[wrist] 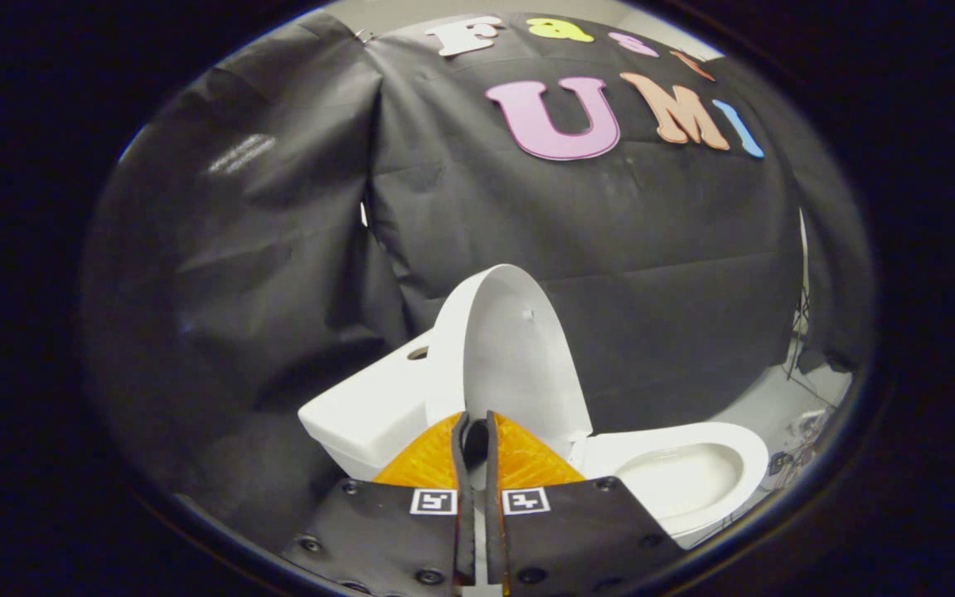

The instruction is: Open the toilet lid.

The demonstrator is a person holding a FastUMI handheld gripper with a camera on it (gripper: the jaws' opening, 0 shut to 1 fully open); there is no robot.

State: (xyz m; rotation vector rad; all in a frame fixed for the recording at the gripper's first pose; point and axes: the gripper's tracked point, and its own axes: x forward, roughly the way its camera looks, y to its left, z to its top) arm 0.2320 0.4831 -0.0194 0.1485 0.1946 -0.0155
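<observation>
Since the tank [366, 414] sits left of the fingers, the lid [519, 356] can lean back on it: it stands upright just beyond the fingertips, so the task looks done. Gripper [474, 423] is nearly closed, a narrow slit between the fingers, holding nothing, likely pushed rather than gripped. Seat [681, 473] lies flat to the right, bowl exposed

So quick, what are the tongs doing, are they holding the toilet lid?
Tongs: shut, with nothing between the fingers. The raised toilet lid stands just ahead of them.
</observation>
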